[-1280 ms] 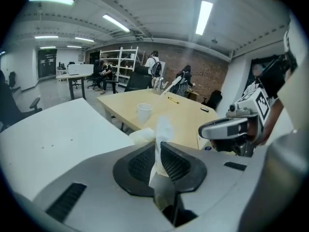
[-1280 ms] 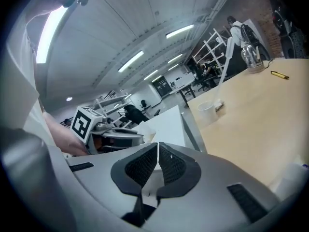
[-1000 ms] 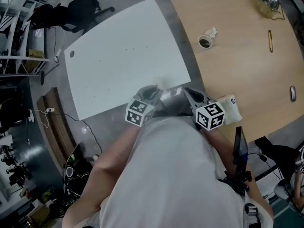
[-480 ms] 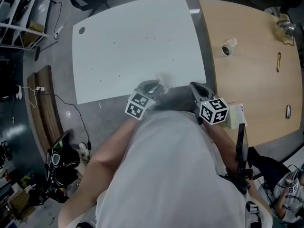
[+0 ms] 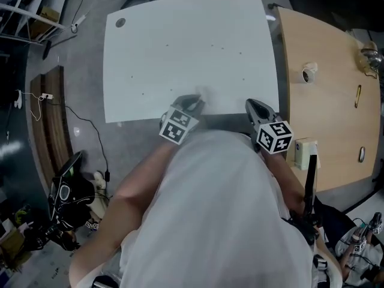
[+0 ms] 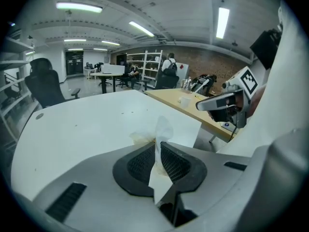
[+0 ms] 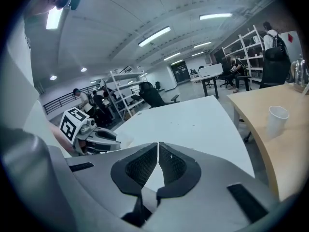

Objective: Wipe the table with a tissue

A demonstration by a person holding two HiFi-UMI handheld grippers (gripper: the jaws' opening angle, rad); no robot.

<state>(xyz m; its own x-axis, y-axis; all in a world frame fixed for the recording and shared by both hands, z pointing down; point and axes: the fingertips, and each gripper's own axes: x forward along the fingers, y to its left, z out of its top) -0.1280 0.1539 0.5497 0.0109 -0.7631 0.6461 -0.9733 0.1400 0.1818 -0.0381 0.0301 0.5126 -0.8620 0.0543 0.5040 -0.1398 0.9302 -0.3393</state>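
white crumpled paper tissue [image 6: 162,128] is clamped between the closed jaws of the left gripper [image 6: 157,148], one part sticking up past the jaw tips and a flap hanging down behind the pads. in the head view the left gripper [image 5: 193,103] sits at the near edge of the large white rectangular table [image 5: 180,41], with the tissue [image 5: 202,94] only a pale blur at its tip over that edge; cannot tell if the tissue touches the top. the right gripper [image 5: 255,105] is just beside the same near edge toward the table's right corner, well apart from the left one. in its own view the right gripper [image 7: 158,147] has its jaws together with nothing between them, only white table [image 7: 193,124] showing beyond. each gripper carries a black-and-white marker cube [image 5: 179,128], close to the person's white shirt [image 5: 222,221]. the white top has a few tiny dark specks and a small round dark hole [image 5: 120,23] near its far left corner. a light wooden table [image 5: 330,101] stands right of the white one, with a white paper cup [image 5: 309,73] on it, also seen upright in the right gripper view [image 7: 276,120]. grey floor [image 5: 78,71] around both.
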